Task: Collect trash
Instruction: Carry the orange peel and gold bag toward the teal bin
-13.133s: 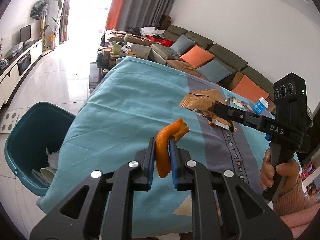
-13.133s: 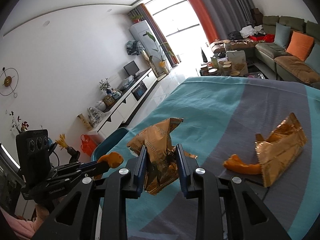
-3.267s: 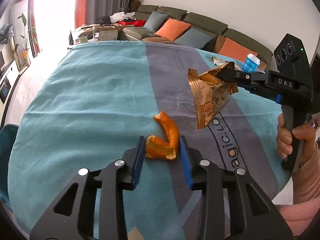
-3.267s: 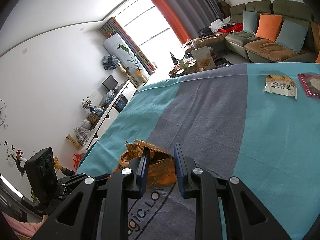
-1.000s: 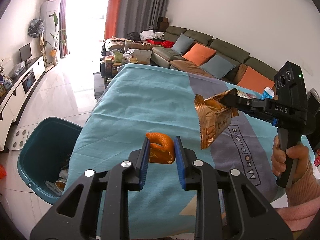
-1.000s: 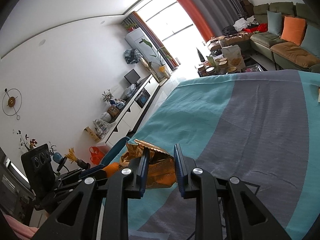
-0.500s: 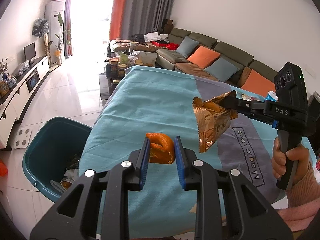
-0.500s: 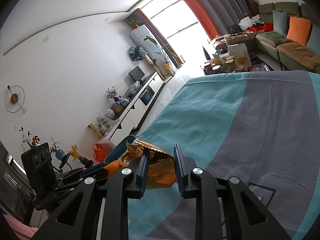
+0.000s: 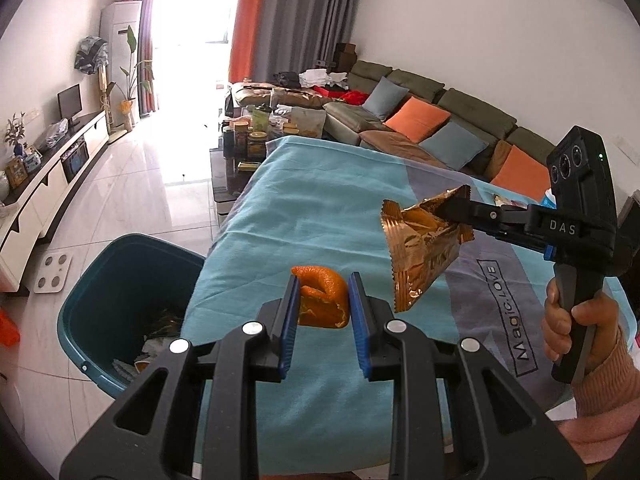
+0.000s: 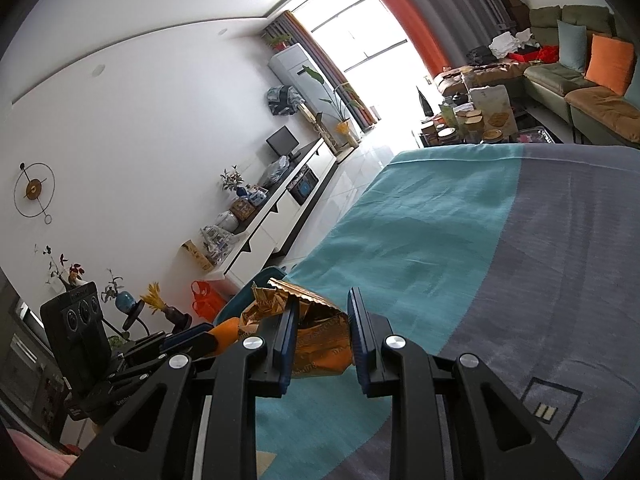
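My left gripper is shut on a curled orange peel and holds it in the air above the left edge of the table. My right gripper is shut on a crumpled gold snack wrapper, which also shows hanging from it in the left wrist view. A teal trash bin with some trash inside stands on the floor left of the table, below and left of the peel. In the right wrist view the left gripper and the peel are at the lower left.
The table wears a teal and grey cloth. A sofa with cushions runs behind it, with a cluttered low table beyond the far end. A white TV cabinet lines the left wall. A small scale lies on the floor.
Both grippers have carried their trash left toward the table's edge and the bin. More of the bin is in the left wrist view now.
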Motion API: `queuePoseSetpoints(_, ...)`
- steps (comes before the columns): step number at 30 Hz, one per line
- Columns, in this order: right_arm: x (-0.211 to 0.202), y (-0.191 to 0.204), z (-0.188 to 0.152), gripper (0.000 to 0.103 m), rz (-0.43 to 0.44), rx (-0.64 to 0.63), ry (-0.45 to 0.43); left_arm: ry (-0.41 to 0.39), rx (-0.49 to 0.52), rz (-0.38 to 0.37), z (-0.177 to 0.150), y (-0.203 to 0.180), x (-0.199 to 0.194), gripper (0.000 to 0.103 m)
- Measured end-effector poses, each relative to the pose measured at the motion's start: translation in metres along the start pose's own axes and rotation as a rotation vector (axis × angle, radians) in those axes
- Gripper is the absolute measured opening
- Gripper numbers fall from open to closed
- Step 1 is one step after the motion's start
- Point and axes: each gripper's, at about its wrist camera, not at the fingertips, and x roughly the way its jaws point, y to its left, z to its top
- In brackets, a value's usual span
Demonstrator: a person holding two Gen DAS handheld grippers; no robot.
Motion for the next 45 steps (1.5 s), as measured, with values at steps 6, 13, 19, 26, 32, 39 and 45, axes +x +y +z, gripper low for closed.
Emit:
queuePoseSetpoints(6,0.007,0.005,0.001,0.023,0.012,-0.005,0.010,-0.004,-0.009,0.013,0.000,0.008,-0.002,0.025)
queuePoseSetpoints(13,0.015,0.011,0.003,0.023,0.025,-0.013,0.022,-0.009,-0.017,0.027,0.000,0.014,-0.004,0.025)
queuePoseSetpoints(19,0.019,0.015,0.003,0.023,0.032,-0.014,0.028,-0.015,-0.021,0.039,0.001,0.018,-0.007,0.025)
queuePoseSetpoints(26,0.025,0.019,0.005,0.023,0.040,-0.017,0.035,-0.018,-0.029,0.049,0.000,0.023,-0.011,0.025)
queuePoseSetpoints(32,0.031,0.025,0.007,0.023,0.049,-0.028,0.041,-0.020,-0.033,0.057,0.001,0.026,-0.012,0.025)
queuePoseSetpoints(39,0.040,0.028,0.009,0.023,0.059,-0.033,0.055,-0.023,-0.043,0.069,0.003,0.033,-0.014,0.025)
queuePoseSetpoints(45,0.044,0.030,0.011,0.023,0.062,-0.036,0.065,-0.025,-0.048,0.078,0.003,0.038,-0.015,0.025)
